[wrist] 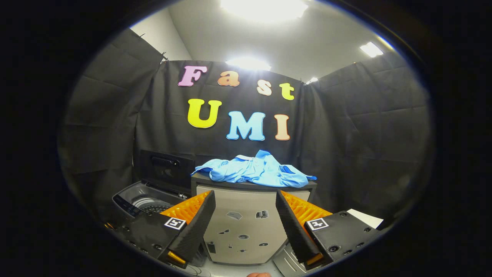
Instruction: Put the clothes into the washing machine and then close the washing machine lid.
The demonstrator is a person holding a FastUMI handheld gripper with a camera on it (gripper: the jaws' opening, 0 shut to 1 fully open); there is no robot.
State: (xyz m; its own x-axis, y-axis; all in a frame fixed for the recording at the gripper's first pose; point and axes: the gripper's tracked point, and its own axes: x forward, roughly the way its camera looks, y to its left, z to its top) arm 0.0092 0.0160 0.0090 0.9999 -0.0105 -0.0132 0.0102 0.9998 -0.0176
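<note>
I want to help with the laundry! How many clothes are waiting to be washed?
1 that I can tell: a blue shirt crumpled on the cabinet, beyond the open tongs. More could hide in its folds or inside the open washing machine beside it.

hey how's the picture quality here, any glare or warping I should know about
In the gripper view, ceiling lights blow out to white glare; fisheye distortion bows the booth walls; the blue clothes on the cabinet are sharp and evenly lit; the washing machine sits dimmer; the hand-held gripper hangs open.

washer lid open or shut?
Open: the lid stands upright behind the washer, drum visible. Fingers apart, holding nothing.
</note>
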